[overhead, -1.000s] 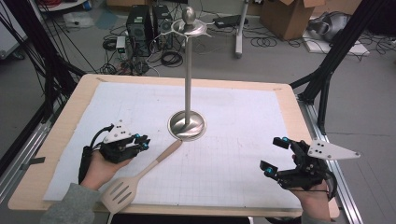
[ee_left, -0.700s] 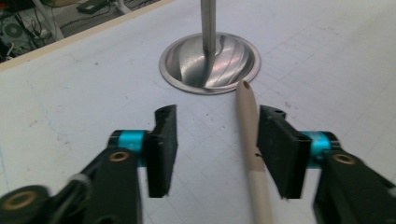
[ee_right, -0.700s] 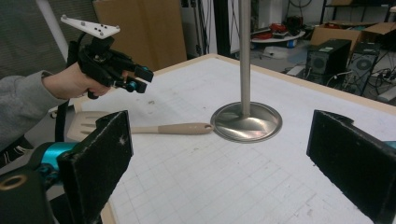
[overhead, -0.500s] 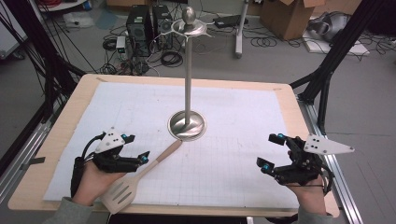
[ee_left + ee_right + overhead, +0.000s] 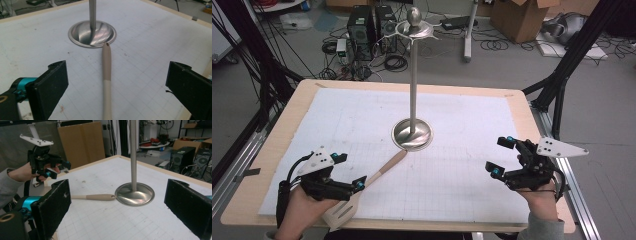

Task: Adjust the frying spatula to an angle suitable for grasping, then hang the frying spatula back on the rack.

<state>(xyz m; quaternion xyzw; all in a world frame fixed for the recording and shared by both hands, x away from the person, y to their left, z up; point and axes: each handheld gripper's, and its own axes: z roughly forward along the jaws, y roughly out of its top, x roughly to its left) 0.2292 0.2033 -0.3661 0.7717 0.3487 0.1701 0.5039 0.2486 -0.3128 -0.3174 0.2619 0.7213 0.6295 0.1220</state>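
Observation:
A wooden spatula lies flat on the white grid mat. Its handle tip touches the base of a tall metal stand, and its slotted blade is near the table's front edge. My left gripper hovers over the handle near the blade. Its jaws have just been opening and now stand wide apart; the handle lies between them untouched. My right gripper is open at the front right with nothing in it, facing the stand and the spatula handle.
The stand's pole rises to a hooked top above the middle of the mat. The wooden table edge frames the mat. Computers, cables and cardboard boxes lie on the floor beyond. The left gripper is also in the right gripper view.
My left gripper has drawn back toward the table's front edge and its jaws have spread apart. The spatula lies where it was. The right gripper has barely moved.

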